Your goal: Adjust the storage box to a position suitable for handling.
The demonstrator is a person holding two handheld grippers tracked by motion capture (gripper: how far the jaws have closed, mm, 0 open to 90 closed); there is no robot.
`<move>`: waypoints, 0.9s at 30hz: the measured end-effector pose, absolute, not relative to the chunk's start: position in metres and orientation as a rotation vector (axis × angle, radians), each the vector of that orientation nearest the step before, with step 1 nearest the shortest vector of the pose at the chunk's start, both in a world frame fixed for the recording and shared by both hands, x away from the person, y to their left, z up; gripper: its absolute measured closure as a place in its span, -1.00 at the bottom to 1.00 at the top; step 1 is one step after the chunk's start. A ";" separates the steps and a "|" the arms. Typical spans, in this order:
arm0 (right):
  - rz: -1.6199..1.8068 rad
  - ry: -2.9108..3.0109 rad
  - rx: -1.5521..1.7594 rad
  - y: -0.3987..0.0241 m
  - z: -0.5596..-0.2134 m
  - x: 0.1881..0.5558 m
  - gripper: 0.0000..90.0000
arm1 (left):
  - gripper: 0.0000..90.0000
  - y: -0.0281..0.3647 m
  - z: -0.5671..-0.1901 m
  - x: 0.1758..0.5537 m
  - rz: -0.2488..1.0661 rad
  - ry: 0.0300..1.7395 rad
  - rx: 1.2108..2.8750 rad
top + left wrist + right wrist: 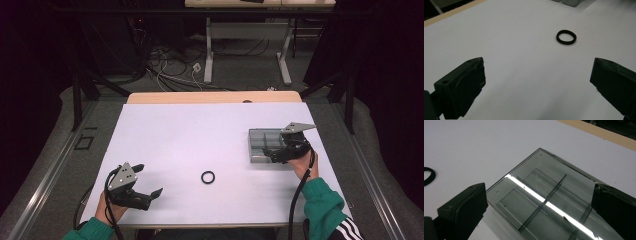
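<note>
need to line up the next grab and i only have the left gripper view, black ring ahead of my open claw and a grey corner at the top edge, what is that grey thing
Observer: A clear grey divided tray, seen whole in the high view, right of the black ring.
Operator: anything in it
Observer: The compartments in the right gripper view look empty.
Operator: where is the other claw
Observer: The right claw hangs over the tray's near side, jaws wide open.
Operator: and mine
Observer: The left claw sits left of the ring, apart from it.
</note>
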State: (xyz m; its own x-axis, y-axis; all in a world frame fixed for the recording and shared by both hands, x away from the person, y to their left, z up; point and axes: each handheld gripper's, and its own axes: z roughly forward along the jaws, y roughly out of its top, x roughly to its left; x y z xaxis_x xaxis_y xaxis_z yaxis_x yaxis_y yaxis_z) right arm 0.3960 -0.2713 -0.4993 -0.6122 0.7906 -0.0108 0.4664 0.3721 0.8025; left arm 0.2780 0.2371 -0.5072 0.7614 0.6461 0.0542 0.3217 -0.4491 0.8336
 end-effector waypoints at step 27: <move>1.017 2.030 1.332 -0.329 -0.495 0.420 0.76 | -1.00 0.237 -0.508 0.278 0.458 0.736 2.064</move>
